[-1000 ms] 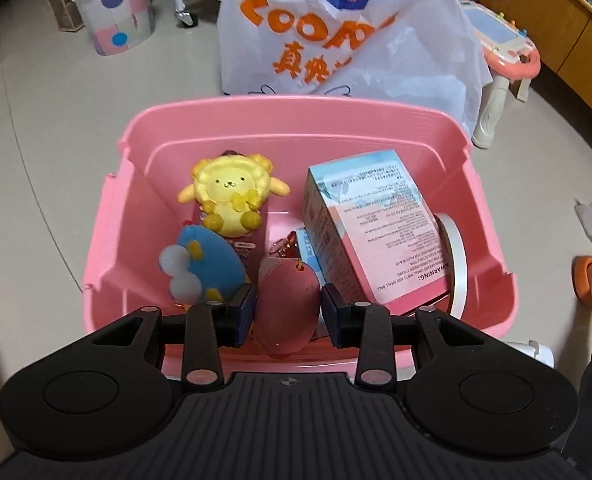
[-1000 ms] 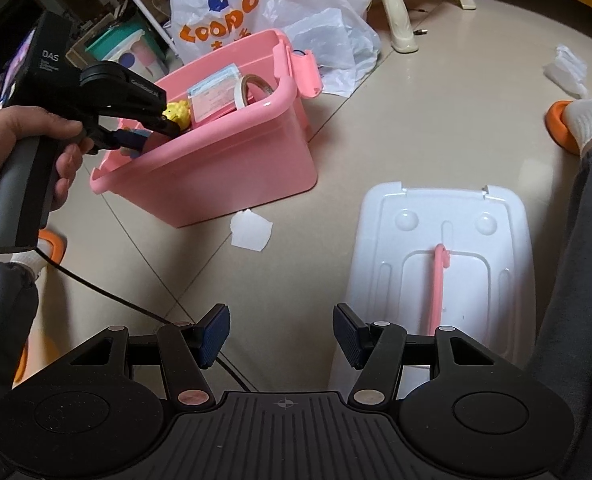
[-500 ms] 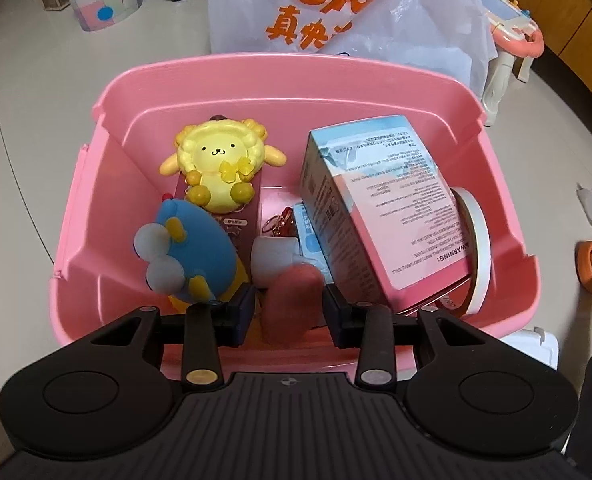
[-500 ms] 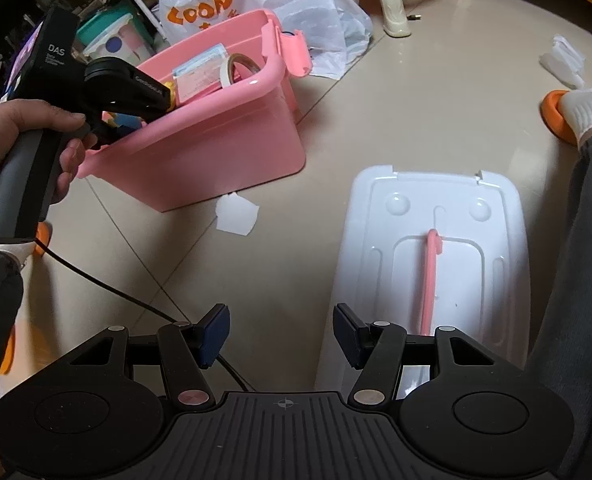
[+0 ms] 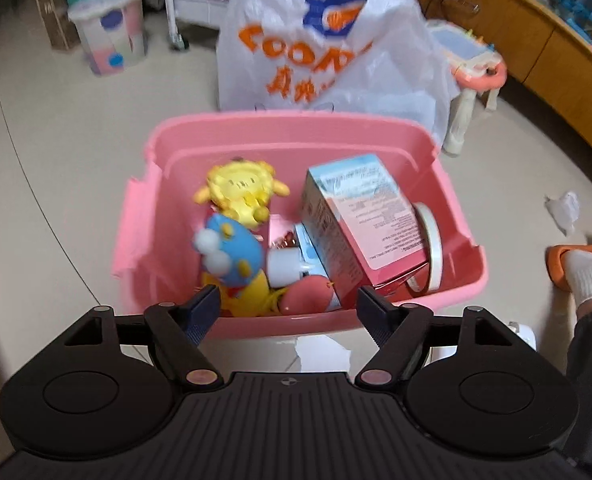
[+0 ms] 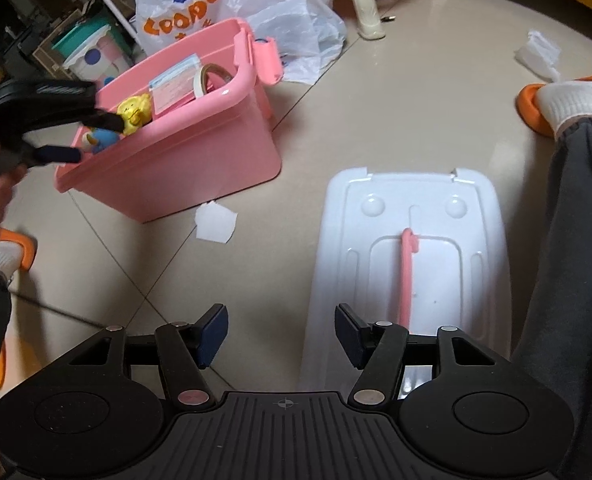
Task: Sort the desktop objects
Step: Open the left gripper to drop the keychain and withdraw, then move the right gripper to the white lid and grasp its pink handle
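Observation:
A pink storage bin stands on the floor and also shows in the right wrist view. In it lie a yellow plush, a blue plush, a pink-and-blue box, a tape roll and a pink oval object. My left gripper is open and empty, just above the bin's near rim; it shows blurred in the right wrist view. My right gripper is open and empty over the floor, beside the white lid with its pink handle.
A white shopping bag stands behind the bin, with a patterned bucket at the far left and a child's stool to the right. A paper scrap lies on the floor. The person's feet in orange slippers flank the area.
My left gripper has opened and let go of the pink oval object, which now lies in the bin, and has drawn back and up. My right gripper has barely moved.

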A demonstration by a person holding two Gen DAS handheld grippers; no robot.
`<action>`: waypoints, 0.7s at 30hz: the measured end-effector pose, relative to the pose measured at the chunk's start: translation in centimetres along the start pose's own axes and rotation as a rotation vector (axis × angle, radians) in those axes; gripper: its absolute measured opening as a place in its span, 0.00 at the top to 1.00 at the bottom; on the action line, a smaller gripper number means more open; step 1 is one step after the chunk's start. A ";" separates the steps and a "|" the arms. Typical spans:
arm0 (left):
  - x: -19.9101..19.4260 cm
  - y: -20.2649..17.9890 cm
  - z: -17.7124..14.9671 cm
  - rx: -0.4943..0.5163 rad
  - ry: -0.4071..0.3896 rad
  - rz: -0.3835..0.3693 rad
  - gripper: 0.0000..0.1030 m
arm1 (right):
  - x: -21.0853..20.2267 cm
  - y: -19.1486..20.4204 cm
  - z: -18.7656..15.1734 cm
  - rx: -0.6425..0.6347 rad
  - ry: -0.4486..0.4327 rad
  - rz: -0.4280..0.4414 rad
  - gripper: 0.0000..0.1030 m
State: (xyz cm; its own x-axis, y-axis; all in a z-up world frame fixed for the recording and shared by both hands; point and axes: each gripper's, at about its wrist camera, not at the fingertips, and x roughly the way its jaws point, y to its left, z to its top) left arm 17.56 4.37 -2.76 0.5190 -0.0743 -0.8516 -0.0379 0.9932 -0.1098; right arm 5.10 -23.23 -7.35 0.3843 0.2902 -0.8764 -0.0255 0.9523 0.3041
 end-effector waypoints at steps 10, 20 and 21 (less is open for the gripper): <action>-7.0 4.2 -3.8 0.001 -0.067 -0.006 0.18 | -1.2 -1.7 1.4 0.062 -0.051 -0.144 0.36; -5.9 7.8 -11.4 -0.071 0.071 0.030 0.18 | 5.7 -3.2 3.8 -0.018 0.075 -0.368 0.35; -5.5 7.9 -11.4 -0.075 0.084 0.027 0.18 | 6.4 -3.4 3.8 -0.013 0.087 -0.371 0.35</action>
State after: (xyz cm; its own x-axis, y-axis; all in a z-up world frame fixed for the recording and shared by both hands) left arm 4.62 11.61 -4.78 0.4435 -0.0583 -0.8944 -0.1159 0.9858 -0.1217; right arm 11.20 -24.95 -12.56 0.2899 -0.0682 -0.9546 0.0887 0.9951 -0.0442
